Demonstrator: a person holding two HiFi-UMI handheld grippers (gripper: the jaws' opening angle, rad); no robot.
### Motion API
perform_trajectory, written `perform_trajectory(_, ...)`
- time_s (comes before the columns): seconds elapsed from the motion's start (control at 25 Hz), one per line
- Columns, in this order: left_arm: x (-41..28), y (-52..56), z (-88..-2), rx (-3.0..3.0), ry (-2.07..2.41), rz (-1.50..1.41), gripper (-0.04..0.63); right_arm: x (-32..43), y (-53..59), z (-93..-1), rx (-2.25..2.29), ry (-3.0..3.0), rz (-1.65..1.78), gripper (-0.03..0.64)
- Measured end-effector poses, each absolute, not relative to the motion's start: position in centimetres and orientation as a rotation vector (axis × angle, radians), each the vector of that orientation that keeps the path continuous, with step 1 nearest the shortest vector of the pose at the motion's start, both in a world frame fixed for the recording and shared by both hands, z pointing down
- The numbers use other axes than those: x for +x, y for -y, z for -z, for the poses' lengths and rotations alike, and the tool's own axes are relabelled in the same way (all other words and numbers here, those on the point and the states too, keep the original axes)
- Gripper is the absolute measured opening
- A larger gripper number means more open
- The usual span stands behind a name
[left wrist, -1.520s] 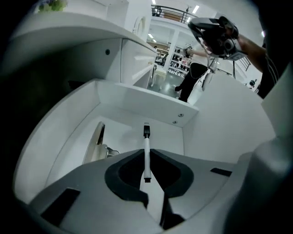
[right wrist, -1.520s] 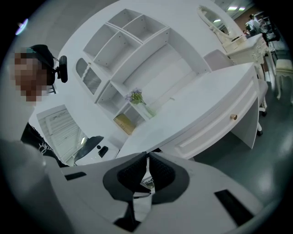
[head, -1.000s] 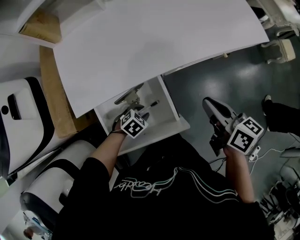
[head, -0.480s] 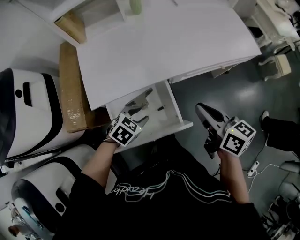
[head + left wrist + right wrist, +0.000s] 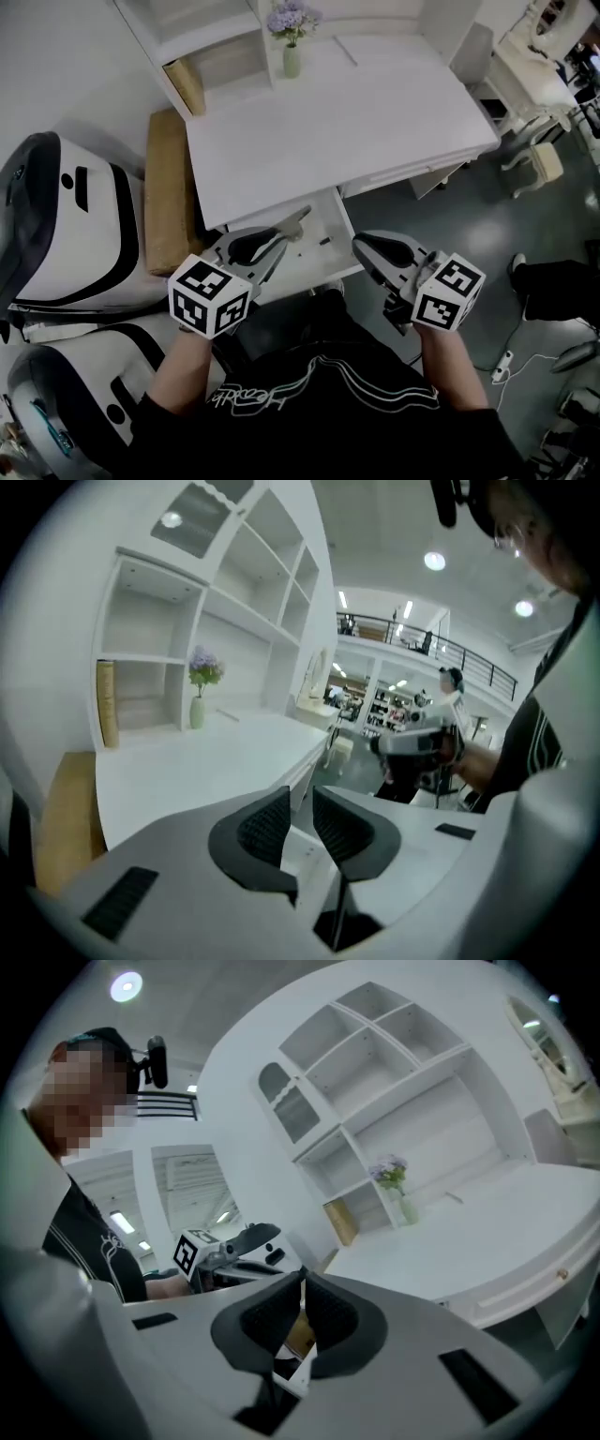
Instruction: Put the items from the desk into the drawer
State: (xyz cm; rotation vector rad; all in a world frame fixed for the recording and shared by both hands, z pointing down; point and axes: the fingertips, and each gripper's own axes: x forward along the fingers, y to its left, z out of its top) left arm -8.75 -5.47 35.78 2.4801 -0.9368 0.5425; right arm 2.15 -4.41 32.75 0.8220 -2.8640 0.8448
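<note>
The task looks almost done: only a flower vase (image 5: 292,56) stands at the back edge of the table (image 5: 356,122), a small item (image 5: 323,241) lies in the open drawer (image 5: 314,265), the left claw (image 5: 300,803) is slightly apart and the right claw (image 5: 302,1297) closed, both empty.

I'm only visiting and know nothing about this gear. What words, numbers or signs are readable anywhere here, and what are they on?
No text here can be read clearly.
Black shirt: white cursive print across the chest, too distorted to read.
Left marker cube and right marker cube: black-and-white square patterns, no letters or numbers.
Distant shop shelves: any signs are too small to read.
</note>
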Motion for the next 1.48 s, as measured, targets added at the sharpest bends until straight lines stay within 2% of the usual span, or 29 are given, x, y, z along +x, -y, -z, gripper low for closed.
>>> perform_trajectory(0.2, -9.2, 2.3, -28.6, 2.507, 0.921, -0.248, 0.054, -1.3, 1.8, -27.9, 0.710, 2.982, -0.765, 0.049)
perform_trajectory(0.4, -9.4, 0.4, -24.4, 2.551, 0.945, -0.111, 0.029, -2.5, 0.6, -25.6, 0.719, 3.010, -0.665, 0.049)
perform_trajectory(0.64, -10.0, -0.8, -23.7, 2.589, 1.023, -0.087, 0.021, -3.7, -0.4, -25.0, 0.773, 3.019, -0.571, 0.049)
perform_trajectory(1.48, -9.2, -1.3, -27.2, 2.556, 1.022, -0.159, 0.020, -3.5, -0.3, -27.7, 0.753, 2.972, -0.670, 0.049)
